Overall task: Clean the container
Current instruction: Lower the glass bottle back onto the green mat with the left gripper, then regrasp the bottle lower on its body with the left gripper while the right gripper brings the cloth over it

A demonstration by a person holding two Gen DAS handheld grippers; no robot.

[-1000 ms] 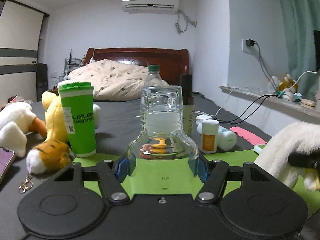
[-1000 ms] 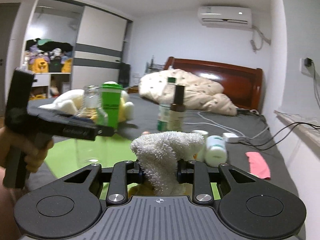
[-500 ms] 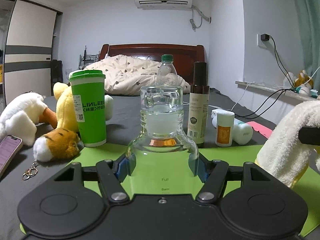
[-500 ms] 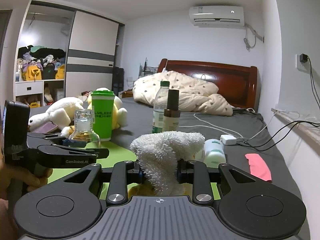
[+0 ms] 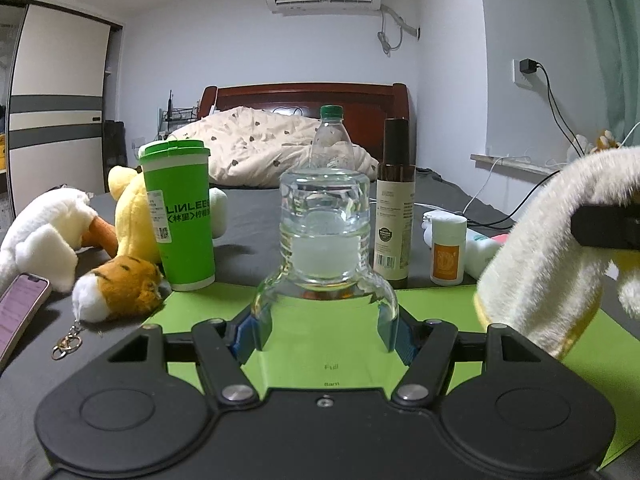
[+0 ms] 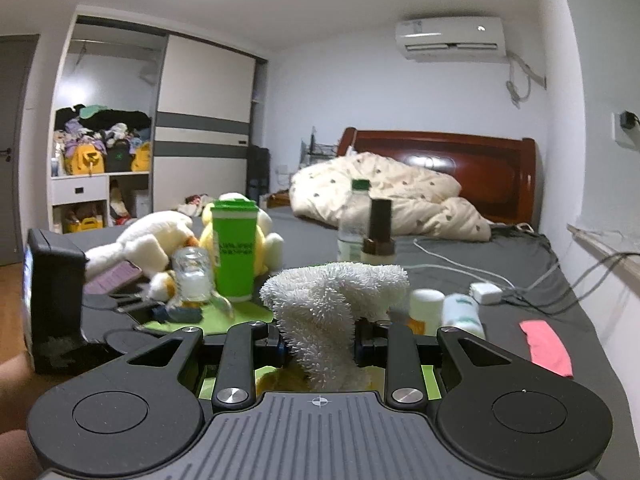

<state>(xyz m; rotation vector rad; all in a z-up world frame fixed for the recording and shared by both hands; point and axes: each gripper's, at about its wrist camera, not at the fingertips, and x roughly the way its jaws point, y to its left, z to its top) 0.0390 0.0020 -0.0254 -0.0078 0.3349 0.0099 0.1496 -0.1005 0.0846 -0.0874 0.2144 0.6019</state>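
Note:
A clear glass bottle (image 5: pixel 324 248) with a wide base and short neck stands upright on a green mat (image 5: pixel 592 344). My left gripper (image 5: pixel 324 332) is shut on its base. The bottle also shows in the right wrist view (image 6: pixel 194 280), low at the left. My right gripper (image 6: pixel 320 344) is shut on a fluffy white cloth (image 6: pixel 332 304) with a yellow underside. In the left wrist view the cloth (image 5: pixel 544 264) hangs at the right, close beside the bottle, not touching it.
A green lidded cup (image 5: pixel 180 216), a plastic water bottle (image 5: pixel 332 140), a brown spray bottle (image 5: pixel 394 208) and a small white jar (image 5: pixel 448 250) stand behind the mat. Plush toys (image 5: pixel 120 248) and a phone (image 5: pixel 18 312) lie left. Cables (image 6: pixel 532 284) and a pink item (image 6: pixel 548 346) lie right.
The left gripper with the bottle has turned, so the background shifted right. The cloth in the right gripper has come closer to the bottle and looms larger at the right.

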